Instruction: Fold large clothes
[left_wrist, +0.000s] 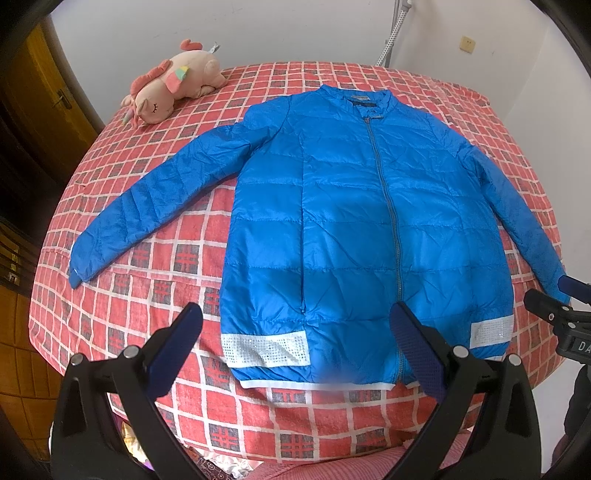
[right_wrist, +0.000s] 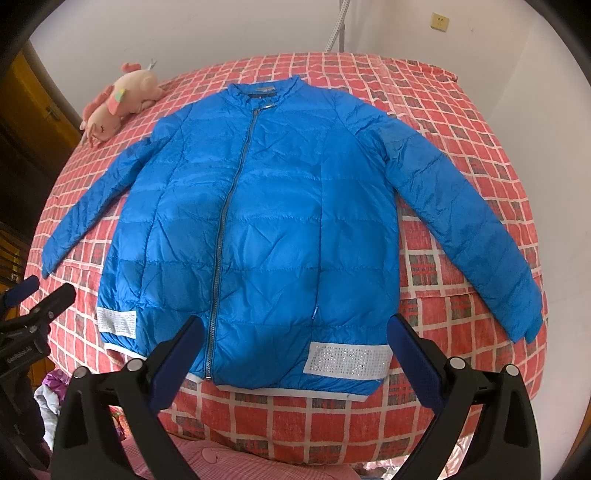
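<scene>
The bed (left_wrist: 110, 314), under a red checked cover, carries the whole job. A blue quilted jacket (left_wrist: 332, 221) lies flat on it, front up, zip closed, collar toward the far wall and hem toward the near edge. Both sleeves are spread out and down to the sides, clear of the body.

By its look the jacket is a thin padded shell: light, soft and puffy, with a shiny, likely slippery skin. It should fold easily but spring back and slide on itself, so each fold will probably need pressing down. Trapped air may make it balloon.

The left sleeve (left_wrist: 147, 199) angles toward the bed's left side, well apart from the toy (left_wrist: 173, 88) near the far corner. The right sleeve (right_wrist: 469, 221) reaches toward the right edge. The cuffs and the hem corners, by the white patches (right_wrist: 347, 360), seem the best holds: thin, doubled edges that a pinch can trap.

The left gripper (left_wrist: 295, 332) hovers above the hem with jaws wide and holds nothing. The right gripper (right_wrist: 295, 336) does likewise over the hem's other half.
</scene>
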